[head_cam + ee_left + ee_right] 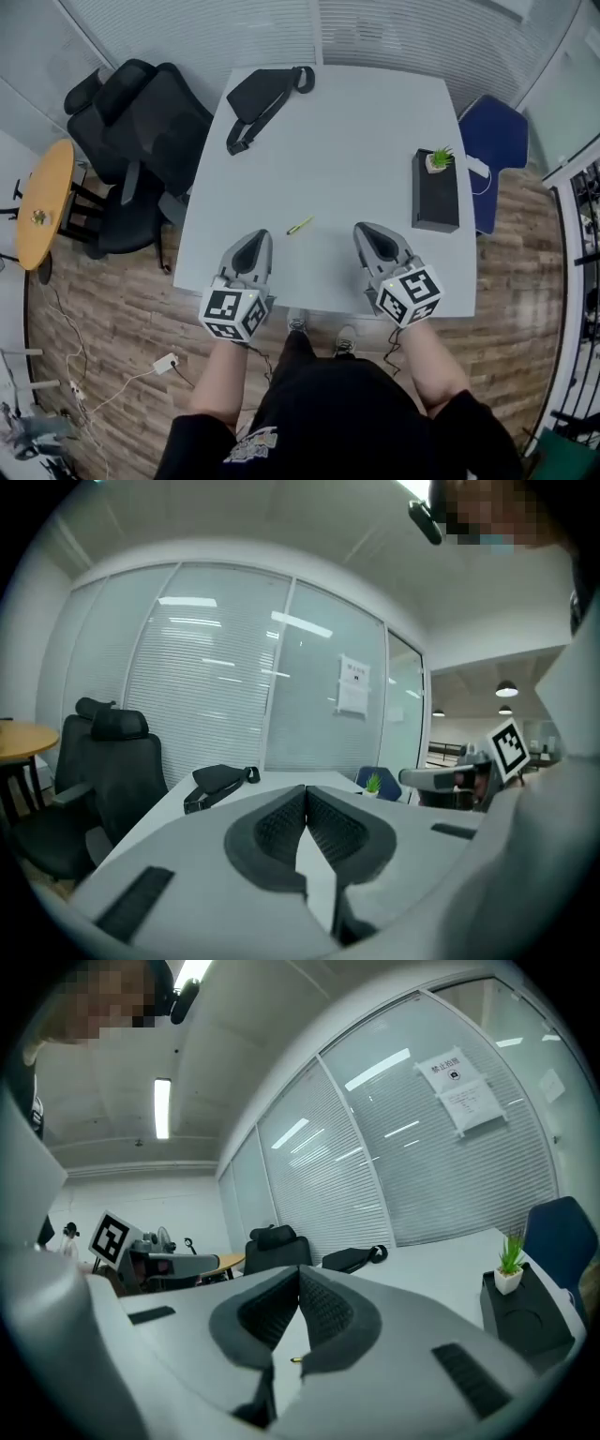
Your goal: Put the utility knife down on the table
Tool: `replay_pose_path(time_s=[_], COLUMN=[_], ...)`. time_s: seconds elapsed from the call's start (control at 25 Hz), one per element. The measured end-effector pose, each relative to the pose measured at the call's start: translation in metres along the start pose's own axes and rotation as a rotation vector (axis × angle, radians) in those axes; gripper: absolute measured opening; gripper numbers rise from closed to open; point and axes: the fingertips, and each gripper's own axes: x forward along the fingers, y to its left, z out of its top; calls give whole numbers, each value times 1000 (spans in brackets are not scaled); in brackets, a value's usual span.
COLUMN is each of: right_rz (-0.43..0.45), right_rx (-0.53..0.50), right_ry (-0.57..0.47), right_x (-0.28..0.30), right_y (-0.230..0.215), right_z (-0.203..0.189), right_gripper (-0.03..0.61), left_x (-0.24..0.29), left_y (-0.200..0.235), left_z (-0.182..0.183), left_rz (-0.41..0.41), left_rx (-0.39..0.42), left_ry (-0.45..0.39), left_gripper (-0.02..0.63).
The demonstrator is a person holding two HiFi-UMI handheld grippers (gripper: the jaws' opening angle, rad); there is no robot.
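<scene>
the utility knife, a slim yellow-green thing, lies flat on the white table near its front edge. it sits between the two grippers, somewhat closer to the left one, and touches neither.

the left gripper is over the table's near edge, pointing away from the person. in the left gripper view its jaws are clenched, dark ribbed pads meeting at the tips with nothing held. the right gripper sits alongside, also aimed across the table. in the right gripper view its jaws are likewise closed tip to tip and empty. a small yellow end of the knife shows on the table through the gap below the pads.

at the far left of the table lies a black waist bag with its strap trailing. at the right side stands a black box with a small potted plant on top. black office chairs stand left of the table, a blue chair to the right, and a round wooden table at the far left on the wood floor.
</scene>
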Motion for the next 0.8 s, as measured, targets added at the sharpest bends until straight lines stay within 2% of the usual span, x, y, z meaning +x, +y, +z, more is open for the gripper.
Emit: replay_pose_path(time_s=[0.16, 0.44, 0.6, 0.8], right_rz=[81, 160, 163, 110], right_rx=[-27, -14, -16, -26], right_ry=[4, 35, 35, 29], right_x=[-7, -7, -7, -7], right_y=[14, 50, 76, 108], right_z=[3, -15, -21, -26], right_gripper=[3, 3, 3, 3], left_x=[-39, -85, -104, -122], left_y=[-17, -25, -23, -15], left_z=[11, -4, -10, -13], left_rz=[64, 126, 104, 30], left_rx=[0, 25, 28, 14], left_ry=[-51, -26, -27, -37], left_gripper=[6, 5, 5, 5])
